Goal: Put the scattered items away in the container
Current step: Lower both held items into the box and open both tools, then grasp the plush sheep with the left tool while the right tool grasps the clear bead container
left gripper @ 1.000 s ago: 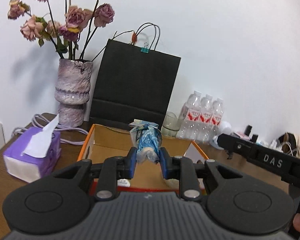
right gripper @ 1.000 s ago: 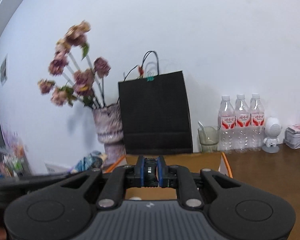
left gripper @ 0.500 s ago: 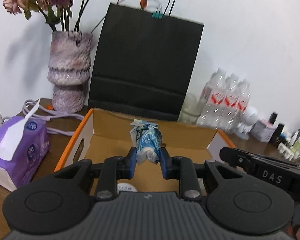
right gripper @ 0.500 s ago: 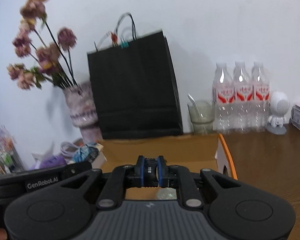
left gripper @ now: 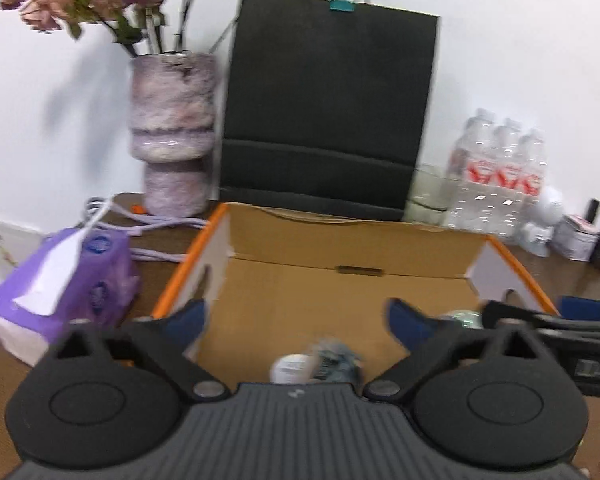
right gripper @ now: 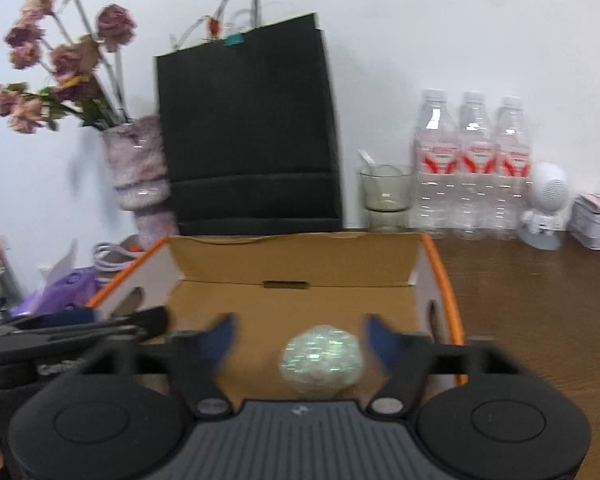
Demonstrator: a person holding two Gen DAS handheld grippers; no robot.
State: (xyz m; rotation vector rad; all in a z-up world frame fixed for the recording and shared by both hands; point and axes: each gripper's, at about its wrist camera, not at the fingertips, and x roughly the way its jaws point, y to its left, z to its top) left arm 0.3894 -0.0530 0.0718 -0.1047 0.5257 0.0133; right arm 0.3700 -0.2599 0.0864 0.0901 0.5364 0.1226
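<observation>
Both grippers, left gripper (left gripper: 294, 316) and right gripper (right gripper: 298, 334), hang with fingers spread wide and empty over the cardboard box (right gripper: 292, 256), so the shiny ball (right gripper: 320, 364) lies inside, at 6 o'clock.

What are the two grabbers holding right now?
Nothing. The left gripper and the right gripper are both open over the box. A blue packet and a shiny ball lie below them.

Orange-edged brown box (left gripper: 340, 248), black bag (left gripper: 328, 112)
</observation>
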